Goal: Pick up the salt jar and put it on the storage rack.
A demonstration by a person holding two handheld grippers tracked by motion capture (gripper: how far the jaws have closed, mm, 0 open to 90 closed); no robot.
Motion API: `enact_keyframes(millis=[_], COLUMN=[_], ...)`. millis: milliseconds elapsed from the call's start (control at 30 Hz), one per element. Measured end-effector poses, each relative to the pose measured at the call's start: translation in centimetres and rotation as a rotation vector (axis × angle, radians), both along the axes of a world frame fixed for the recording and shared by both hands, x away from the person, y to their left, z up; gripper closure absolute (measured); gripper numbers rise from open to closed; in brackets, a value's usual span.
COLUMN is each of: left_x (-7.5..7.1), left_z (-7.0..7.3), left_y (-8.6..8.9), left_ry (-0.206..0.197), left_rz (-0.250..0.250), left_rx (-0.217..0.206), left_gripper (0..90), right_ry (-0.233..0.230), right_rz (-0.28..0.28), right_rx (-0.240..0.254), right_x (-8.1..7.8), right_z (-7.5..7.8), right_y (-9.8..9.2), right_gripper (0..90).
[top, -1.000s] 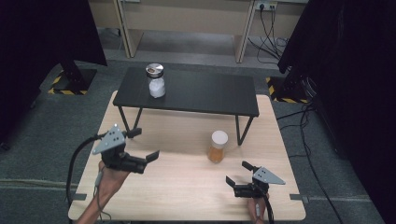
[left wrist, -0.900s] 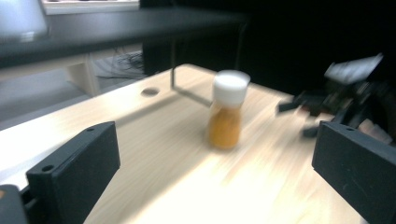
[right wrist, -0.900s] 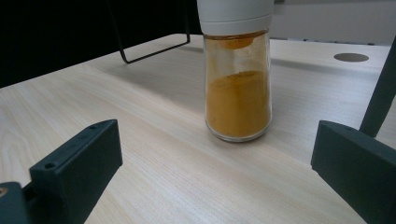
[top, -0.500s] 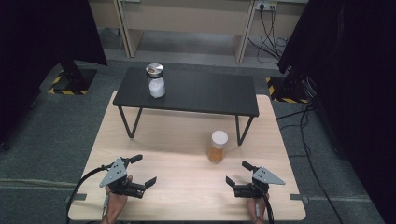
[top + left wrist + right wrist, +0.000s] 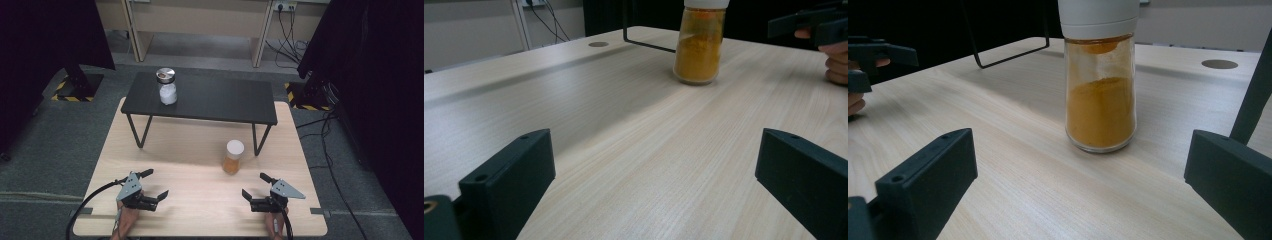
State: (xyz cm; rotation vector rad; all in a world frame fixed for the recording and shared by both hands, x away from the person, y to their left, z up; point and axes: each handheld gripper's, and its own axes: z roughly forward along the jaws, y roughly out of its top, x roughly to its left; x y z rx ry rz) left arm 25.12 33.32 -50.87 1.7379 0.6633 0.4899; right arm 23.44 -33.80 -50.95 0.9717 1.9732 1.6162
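Spice jar (image 5: pixel 233 156) stands centre-right in the high view, above and between both grippers. Left gripper (image 5: pixel 153 186) and right gripper (image 5: pixel 254 186) gape wide, holding nothing.

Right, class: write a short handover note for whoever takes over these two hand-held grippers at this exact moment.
Left gripper: open, nothing between the jaws, low over the wooden table near its front left edge.
Right gripper: open, empty, low near the front right edge.
Orange powder jar: upright, white cap on, on the wooden table in front of the right gripper, touched by neither.
White powder jar: upright on the black shelf at the back left.
Done: nothing grasped yet.
Left: probably pick up the orange powder jar; the right gripper is nearer.
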Motion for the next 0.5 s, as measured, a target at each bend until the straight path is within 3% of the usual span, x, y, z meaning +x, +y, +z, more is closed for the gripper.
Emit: enact_keyframes(millis=[267, 500], left_x=[0.11, 0.3], left_z=[0.0, 0.73], left_y=[0.04, -0.64], left_ry=[0.007, 0.015], left_rz=[0.001, -0.018], left_rx=[-0.001, 0.058], left_gripper=[2.6, 3.9], right_ry=[-0.001, 0.0], right_rz=[0.003, 0.005], right_rx=[-0.006, -0.013], right_x=[0.01, 0.02], right_z=[0.05, 0.13], right_y=[0.05, 0.14], right_gripper=[0.5, 0.6])
